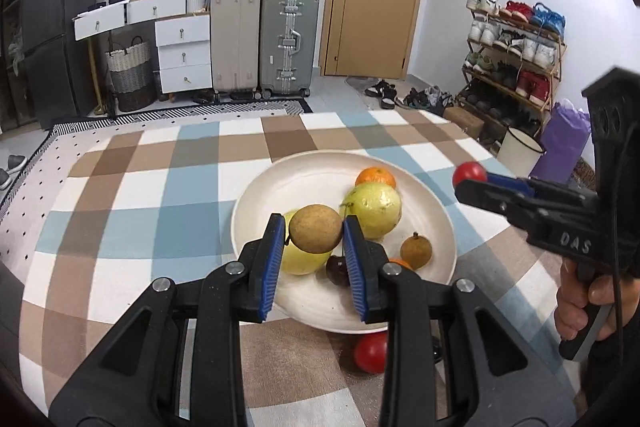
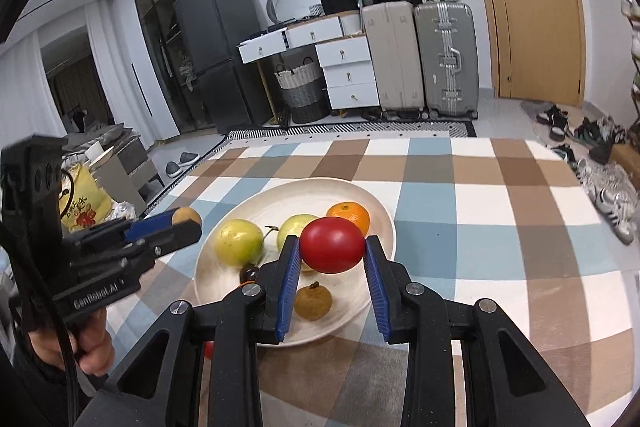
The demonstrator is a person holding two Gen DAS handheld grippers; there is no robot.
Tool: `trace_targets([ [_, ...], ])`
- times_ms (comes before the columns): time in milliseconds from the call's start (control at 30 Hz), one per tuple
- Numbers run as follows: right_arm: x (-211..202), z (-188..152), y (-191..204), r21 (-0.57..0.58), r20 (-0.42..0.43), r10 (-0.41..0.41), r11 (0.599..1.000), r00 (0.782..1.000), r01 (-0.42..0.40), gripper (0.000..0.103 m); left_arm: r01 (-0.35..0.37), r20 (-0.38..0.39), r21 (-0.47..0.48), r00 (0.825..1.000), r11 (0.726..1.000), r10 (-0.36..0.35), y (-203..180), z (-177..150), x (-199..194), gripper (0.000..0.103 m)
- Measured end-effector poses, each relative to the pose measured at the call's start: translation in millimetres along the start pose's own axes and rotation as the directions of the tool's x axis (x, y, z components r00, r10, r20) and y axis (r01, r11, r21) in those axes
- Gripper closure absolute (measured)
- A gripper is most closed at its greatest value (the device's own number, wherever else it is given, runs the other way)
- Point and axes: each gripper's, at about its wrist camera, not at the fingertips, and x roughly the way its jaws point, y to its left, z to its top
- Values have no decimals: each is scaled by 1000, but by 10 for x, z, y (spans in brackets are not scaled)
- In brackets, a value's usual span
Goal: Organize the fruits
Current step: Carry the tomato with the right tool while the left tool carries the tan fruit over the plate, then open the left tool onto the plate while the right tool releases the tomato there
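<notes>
Both tongs, left (image 1: 314, 233) and right (image 2: 332, 247), clamped tight, angled downward.

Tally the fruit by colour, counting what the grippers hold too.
Yellow-green: 2
Orange: 2
Brown: 2
Red: 2
Dark cherry-like: 1
Total: 9

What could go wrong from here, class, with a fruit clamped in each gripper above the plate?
1. The brown fruit in the left gripper is round and pinched only at its sides, so it might slip.
2. The red tomato in the right gripper, if dropped, could knock the fruit crowding the plate.
</notes>
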Motion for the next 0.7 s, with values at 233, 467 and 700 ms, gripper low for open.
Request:
trace_targets([
  [233,212,-35,-49,6,-28,-10,1000,1000,10,71,-4,-26,17,1000,1000,4,6,-91,148,76],
  [467,359,-69,-62,8,-54,-22,1000,998,23,71,-9,-41,35,999,999,10,7,-170,195,76],
  [700,398,-67,-68,3,-57,-28,1000,998,28,71,2,-57,33,998,999,0,8,-214,217,76],
])
